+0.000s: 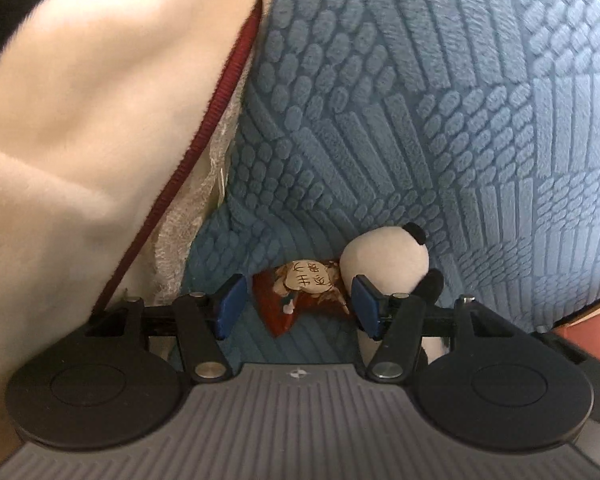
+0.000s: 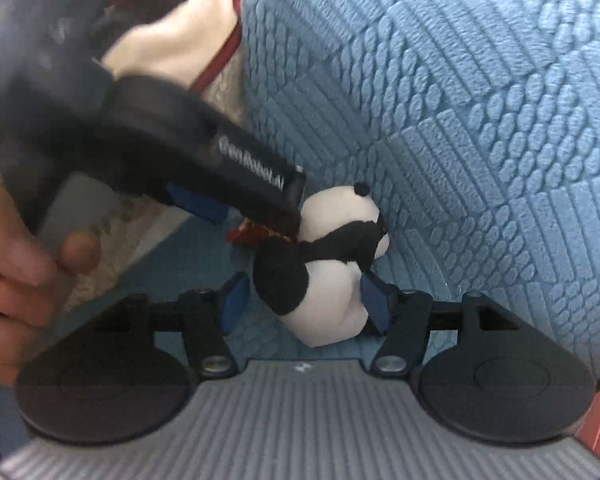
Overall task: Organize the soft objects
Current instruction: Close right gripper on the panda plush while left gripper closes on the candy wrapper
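On the blue cushion (image 2: 460, 120), the black-and-white panda plush (image 2: 328, 272) sits between the right hand-held gripper's (image 2: 304, 300) parted jaws.

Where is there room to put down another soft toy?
Free: the wide blue quilted cover, above and to the right of the panda. Crowded: the low spot where the panda, the small red cushion and both grippers meet. The cream blanket covers the left side.
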`<state>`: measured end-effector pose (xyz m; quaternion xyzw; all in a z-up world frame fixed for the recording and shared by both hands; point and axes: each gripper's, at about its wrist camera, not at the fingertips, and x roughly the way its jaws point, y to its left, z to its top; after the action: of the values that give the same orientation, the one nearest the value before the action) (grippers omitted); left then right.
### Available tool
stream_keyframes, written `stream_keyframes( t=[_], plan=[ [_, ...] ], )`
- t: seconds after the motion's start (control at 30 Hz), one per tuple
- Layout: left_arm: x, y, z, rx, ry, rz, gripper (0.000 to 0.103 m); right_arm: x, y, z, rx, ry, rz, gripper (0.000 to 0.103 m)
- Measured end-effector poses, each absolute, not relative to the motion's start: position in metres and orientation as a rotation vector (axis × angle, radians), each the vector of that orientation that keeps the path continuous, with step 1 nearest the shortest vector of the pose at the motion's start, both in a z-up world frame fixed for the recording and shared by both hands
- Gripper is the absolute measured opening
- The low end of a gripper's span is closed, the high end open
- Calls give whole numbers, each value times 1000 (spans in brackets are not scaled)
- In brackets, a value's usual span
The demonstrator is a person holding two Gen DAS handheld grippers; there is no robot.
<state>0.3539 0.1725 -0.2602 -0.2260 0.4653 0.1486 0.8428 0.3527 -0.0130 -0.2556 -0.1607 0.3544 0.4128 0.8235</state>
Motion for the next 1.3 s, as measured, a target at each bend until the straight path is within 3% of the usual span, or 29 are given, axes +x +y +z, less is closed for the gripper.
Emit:
stream_keyframes(
  t=[0.33, 0.6, 1.13, 1.3],
  plan=[
    [360, 188, -275, -500, 1000, 294, 65, 360, -9, -256, -362, 748, 813, 48],
    [369, 175, -291, -484, 1002, 259, 65, 369, -19, -240, -389, 749, 745, 42],
    [396, 128, -316, -283, 979, 267, 65, 374, -21, -245, -372, 793, 744, 40],
    [404, 105, -320, -260, 951, 290, 58, 375, -25, -247, -373, 786, 746, 40]
  ],
)
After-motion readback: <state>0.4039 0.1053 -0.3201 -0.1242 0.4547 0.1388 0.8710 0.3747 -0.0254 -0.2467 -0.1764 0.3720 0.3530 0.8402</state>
